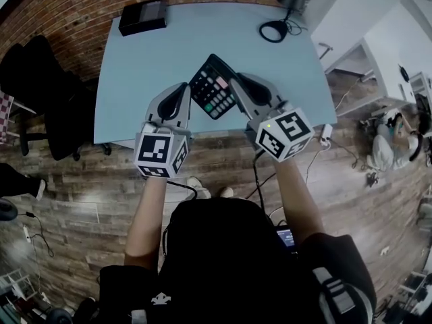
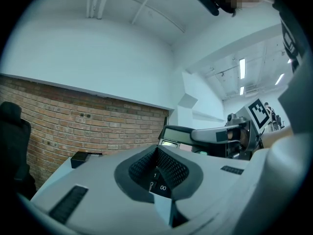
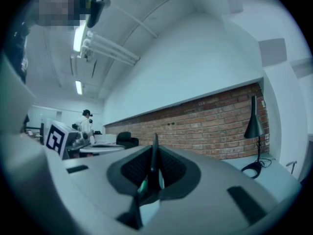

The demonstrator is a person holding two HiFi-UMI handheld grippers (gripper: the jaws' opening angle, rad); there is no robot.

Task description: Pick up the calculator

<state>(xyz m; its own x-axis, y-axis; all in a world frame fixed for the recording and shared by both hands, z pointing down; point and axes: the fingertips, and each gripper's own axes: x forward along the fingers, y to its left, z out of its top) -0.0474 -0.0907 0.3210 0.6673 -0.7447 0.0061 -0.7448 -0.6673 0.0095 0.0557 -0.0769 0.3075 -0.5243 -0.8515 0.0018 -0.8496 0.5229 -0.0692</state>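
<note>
The black calculator [image 1: 212,86] hangs tilted over the front part of the light blue table [image 1: 142,73], held from both sides. My left gripper [image 1: 185,94] is shut on its left edge. In the left gripper view the jaws [image 2: 157,173] clamp a corner where the keys 1, 0 and 00 show, and the calculator's display end [image 2: 177,134] reaches toward the right gripper [image 2: 234,133]. My right gripper [image 1: 237,86] is shut on the right edge. In the right gripper view the calculator [image 3: 154,155] stands edge-on between the pads.
A black box [image 1: 143,15] lies at the table's far left corner. A black desk lamp [image 1: 275,29] with its cable stands at the far right. A black chair [image 1: 40,93] is left of the table. A person [image 3: 88,124] stands far off in the room.
</note>
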